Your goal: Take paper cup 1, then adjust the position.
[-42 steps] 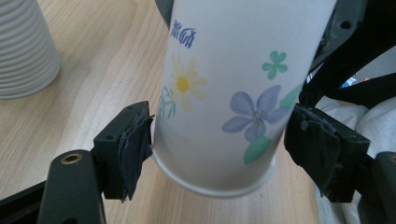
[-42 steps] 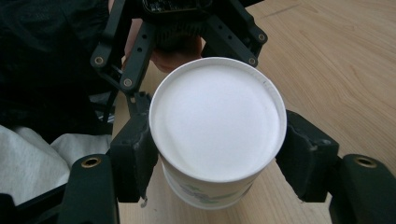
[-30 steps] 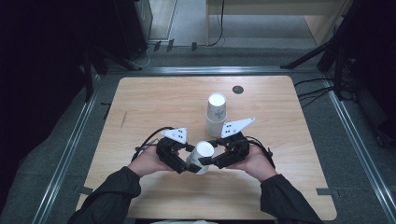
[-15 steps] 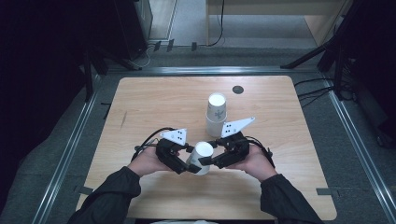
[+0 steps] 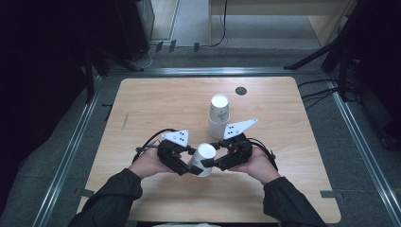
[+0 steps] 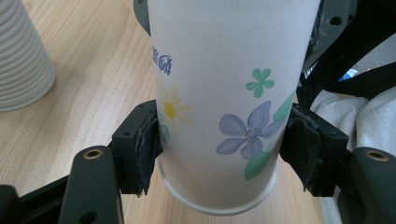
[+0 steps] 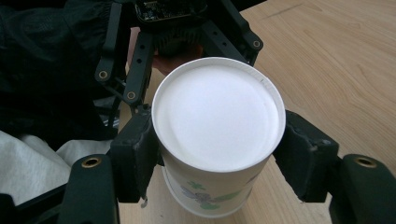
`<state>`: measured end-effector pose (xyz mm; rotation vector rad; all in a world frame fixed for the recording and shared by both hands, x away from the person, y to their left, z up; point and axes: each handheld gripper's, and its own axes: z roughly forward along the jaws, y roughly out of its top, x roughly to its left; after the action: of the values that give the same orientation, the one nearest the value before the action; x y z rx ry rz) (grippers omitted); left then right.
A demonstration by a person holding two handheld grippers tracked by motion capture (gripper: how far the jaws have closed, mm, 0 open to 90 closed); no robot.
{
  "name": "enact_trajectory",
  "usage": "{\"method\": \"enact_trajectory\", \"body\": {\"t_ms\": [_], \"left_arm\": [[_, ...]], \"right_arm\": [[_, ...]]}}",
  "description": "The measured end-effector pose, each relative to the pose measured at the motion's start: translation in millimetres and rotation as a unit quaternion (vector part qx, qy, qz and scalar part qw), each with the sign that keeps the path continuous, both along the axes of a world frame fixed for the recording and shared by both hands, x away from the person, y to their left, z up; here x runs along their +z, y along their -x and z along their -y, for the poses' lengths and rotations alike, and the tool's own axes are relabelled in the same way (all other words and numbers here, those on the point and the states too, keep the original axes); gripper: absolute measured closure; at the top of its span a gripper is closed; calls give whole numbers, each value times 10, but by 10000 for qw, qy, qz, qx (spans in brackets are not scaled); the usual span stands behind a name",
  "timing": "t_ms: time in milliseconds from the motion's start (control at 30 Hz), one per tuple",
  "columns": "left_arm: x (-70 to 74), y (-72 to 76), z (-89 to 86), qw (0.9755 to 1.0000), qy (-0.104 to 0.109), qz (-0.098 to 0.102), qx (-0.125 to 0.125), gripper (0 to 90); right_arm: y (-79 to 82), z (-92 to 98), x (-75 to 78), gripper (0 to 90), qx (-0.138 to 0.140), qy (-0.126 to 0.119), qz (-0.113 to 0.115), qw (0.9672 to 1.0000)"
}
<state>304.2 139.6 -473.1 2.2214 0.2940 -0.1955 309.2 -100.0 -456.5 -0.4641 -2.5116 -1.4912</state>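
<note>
A white paper cup [image 5: 204, 155] printed with flowers is held upside down, just above the table's near middle, between both grippers. My left gripper [image 5: 193, 165] comes in from the left; in the left gripper view its pads [image 6: 148, 140] press the cup [image 6: 219, 93] just above the rim, and its jaws have just been closing on it. My right gripper [image 5: 211, 160] comes in from the right. In the right gripper view its pads [image 7: 140, 149] lie against the cup [image 7: 217, 116] under its flat white base; these jaws have just been opening a little, with the cup still between them.
A stack of upside-down paper cups [image 5: 219, 116] stands on the wooden table [image 5: 156, 104] just beyond the grippers, and appears as a ribbed stack [image 6: 21, 60] in the left gripper view. A small black disc [image 5: 241, 90] lies near the far edge.
Both hands and the cup stay where they were. No shift shows from above.
</note>
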Motion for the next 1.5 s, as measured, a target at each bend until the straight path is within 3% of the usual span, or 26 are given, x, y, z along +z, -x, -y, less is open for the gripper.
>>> {"method": "enact_trajectory", "body": {"t_ms": [267, 567, 800, 933, 1000, 1033, 1100, 1167, 1500], "left_arm": [[3, -8, -17, 10000, -36, -5, 5, 327], [18, -63, -98, 9998, -196, -39, 94, 326], [31, -95, -190, 9990, -362, -53, 254, 325], [56, -89, -198, 9973, -700, 88, 222, 323], [61, -87, -194, 9968, -764, 105, 211, 323], [72, -91, -182, 9953, -939, 167, 178, 323], [75, -96, -174, 9947, -1002, 180, 166, 322], [89, -90, -153, 9925, -1175, 295, 138, 322], [216, -146, -89, 9871, -1541, 438, 11, 322]], "right_arm": [[-5, 16, 11, 296, -70, -20, 105, 9999], [-12, 112, 0, 273, -110, 197, 109, 9997], [47, 231, -25, 289, -160, 391, 282, 9987], [146, 273, -68, 306, -173, 580, 421, 9973], [165, 278, -81, 306, -182, 626, 444, 9969], [188, 295, -116, 309, -197, 716, 496, 9960], [197, 301, -137, 312, -211, 793, 494, 9954], [182, 317, -196, 326, -211, 935, 451, 9944], [110, 305, -186, 312, -309, 823, 478, 9950]]}}
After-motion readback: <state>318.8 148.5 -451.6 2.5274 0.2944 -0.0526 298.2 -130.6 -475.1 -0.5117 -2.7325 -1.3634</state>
